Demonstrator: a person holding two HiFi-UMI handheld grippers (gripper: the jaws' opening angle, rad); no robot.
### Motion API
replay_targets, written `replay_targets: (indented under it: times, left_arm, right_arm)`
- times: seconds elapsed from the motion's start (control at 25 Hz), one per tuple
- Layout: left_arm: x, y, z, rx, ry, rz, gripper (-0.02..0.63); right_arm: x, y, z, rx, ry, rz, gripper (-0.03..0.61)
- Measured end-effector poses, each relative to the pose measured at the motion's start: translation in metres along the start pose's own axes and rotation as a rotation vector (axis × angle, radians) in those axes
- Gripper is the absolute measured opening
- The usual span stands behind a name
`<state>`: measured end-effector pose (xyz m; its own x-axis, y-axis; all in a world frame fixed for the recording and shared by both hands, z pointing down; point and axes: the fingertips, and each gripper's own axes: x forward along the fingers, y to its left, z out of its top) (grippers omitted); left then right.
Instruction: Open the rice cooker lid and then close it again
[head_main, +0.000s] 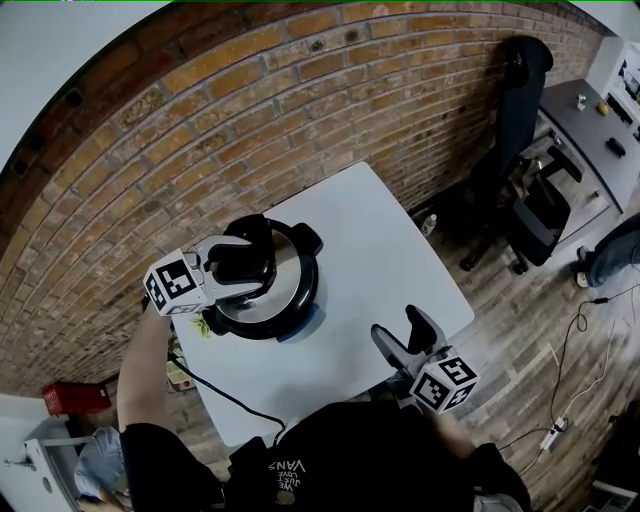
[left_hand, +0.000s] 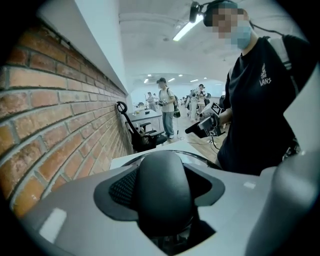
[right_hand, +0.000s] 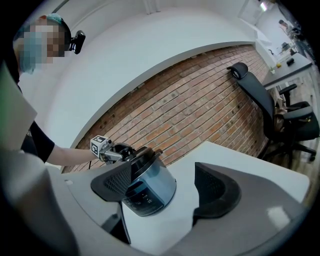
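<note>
1. Head view: the rice cooker (head_main: 295, 300) sits on the tabletop (head_main: 380, 240) with its lid (head_main: 292, 268) on. The left gripper (head_main: 240, 265) is on top, the right gripper (head_main: 400, 328) well right of the rice cooker.
2. Left gripper view: jaws clamped on the lid's black handle (left_hand: 165, 192) (it fills the frame).
3. Right gripper view: jaws apart and empty, rice cooker beyond them.

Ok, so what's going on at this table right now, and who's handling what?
A person with a gripper in each hand is working at a rice cooker on a white table. The left gripper reaches over the cooker with its jaws closed on the black lid handle. The lid looks seated or at most slightly tipped. The right gripper is open and empty, held apart from the cooker near the table's front edge.
</note>
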<state>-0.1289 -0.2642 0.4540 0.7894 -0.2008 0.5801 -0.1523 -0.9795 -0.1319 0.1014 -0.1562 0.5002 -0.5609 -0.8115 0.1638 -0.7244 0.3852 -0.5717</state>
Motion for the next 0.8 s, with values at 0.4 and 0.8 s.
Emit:
replay_targets:
  times: [0.4, 0.8]
  left_arm:
    - [0.001, 0.001, -0.001, -0.045, -0.030, 0.019, 0.281]
    - [0.001, 0.003, -0.002, -0.104, -0.022, 0.088, 0.284]
  right_arm:
    - [0.009, 0.009, -0.003, -0.007, 0.010, 0.020, 0.388]
    - [0.014, 0.019, -0.003, -0.016, 0.024, 0.045, 0.388]
